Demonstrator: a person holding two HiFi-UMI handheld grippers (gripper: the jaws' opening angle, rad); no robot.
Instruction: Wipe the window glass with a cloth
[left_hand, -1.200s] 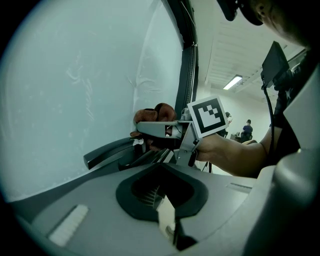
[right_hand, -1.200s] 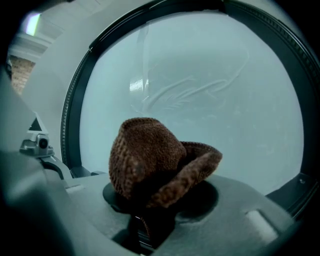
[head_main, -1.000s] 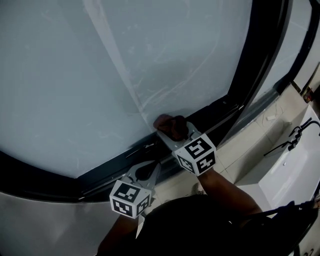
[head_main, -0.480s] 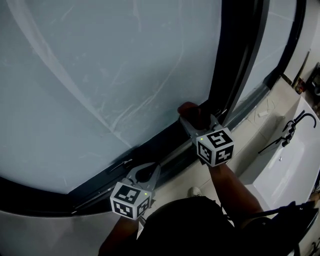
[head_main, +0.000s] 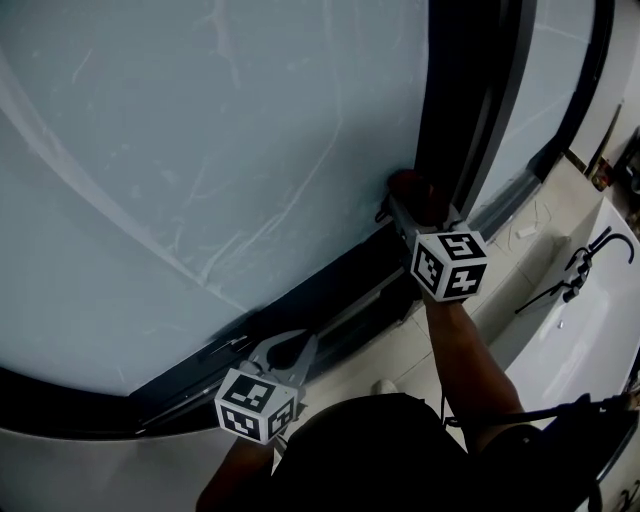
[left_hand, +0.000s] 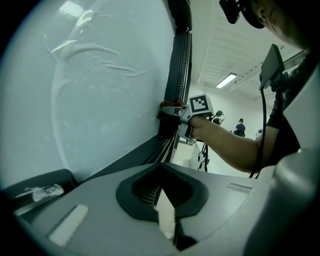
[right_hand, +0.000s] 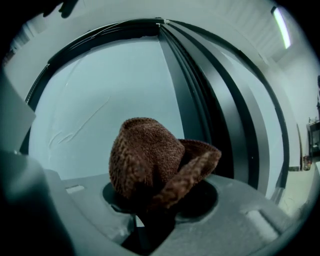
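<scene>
The right hand-held gripper (head_main: 408, 208) is clenched on a brown cloth (head_main: 407, 185). In the right gripper view the cloth (right_hand: 150, 157) rises out of the closed jaws as a rounded, nubbly bunch. Its bulk points straight ahead of the hand-held gripper (right_hand: 152, 210) toward the window glass (right_hand: 110, 110), and one folded flap reaches out to the right, toward the dark upright post (right_hand: 200, 100). The bunch is about as tall as it is wide, so its long axis is hard to call; the flap gives it a slight stretch from left to right.

In the head view the cloth sits just beyond the tips of the right hand-held gripper. It is tucked into the lower corner of the window glass (head_main: 200, 150), where the bottom rail (head_main: 300, 290) meets the upright post (head_main: 455, 100). I cannot tell whether it presses on the pane or on the frame.

The left hand-held gripper (head_main: 290, 345) hangs low and well to the left of the right one, near the bottom rail, with its jaws drawn together on nothing (left_hand: 165, 210).

Pale streaks (head_main: 230, 240) cross the glass ahead of it.

The only print is the black-and-white square pattern on the marker cubes (head_main: 450, 265).
</scene>
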